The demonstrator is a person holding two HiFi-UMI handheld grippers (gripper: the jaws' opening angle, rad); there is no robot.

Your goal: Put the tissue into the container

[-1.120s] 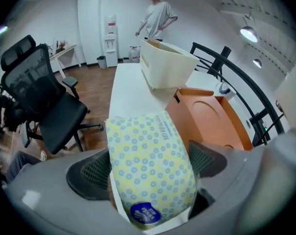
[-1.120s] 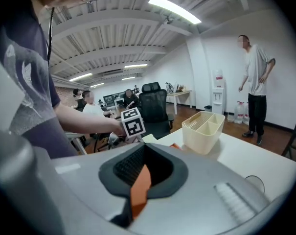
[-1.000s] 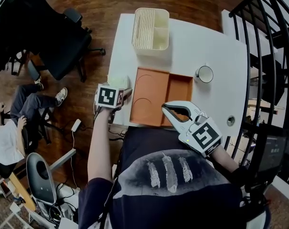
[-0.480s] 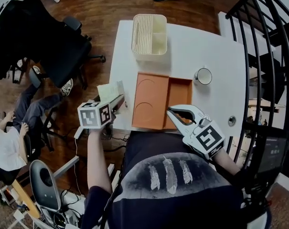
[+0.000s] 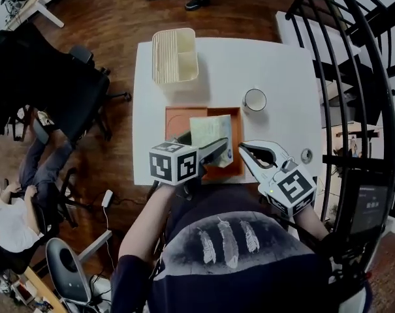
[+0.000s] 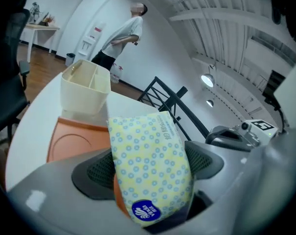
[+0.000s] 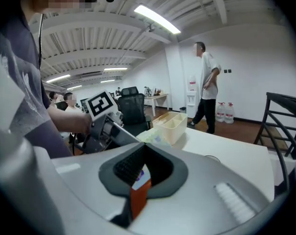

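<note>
A yellow tissue pack [image 5: 211,134] with blue dots hangs above the orange tray [image 5: 177,117], and my left gripper [image 5: 222,149] is shut on it. In the left gripper view both dark pads press the sides of the tissue pack [image 6: 148,146], with the left gripper [image 6: 148,169] pointing toward the cream divided container [image 6: 85,84]. That container [image 5: 174,56] stands at the table's far left end, apart from the pack. My right gripper [image 5: 243,147] hovers by the tray's near right corner with its tips together and nothing held. The right gripper [image 7: 144,148] view shows the container [image 7: 170,124] beyond it.
A white mug [image 5: 254,100] stands right of the tray on the white table [image 5: 275,64]. A black railing [image 5: 360,77] runs along the right side. Black office chairs [image 5: 60,90] and seated people are on the left. A person [image 6: 121,38] stands past the table's far end.
My left gripper has carried the tissue pack from the table's left edge rightward to above the orange tray. The right gripper has barely moved.
</note>
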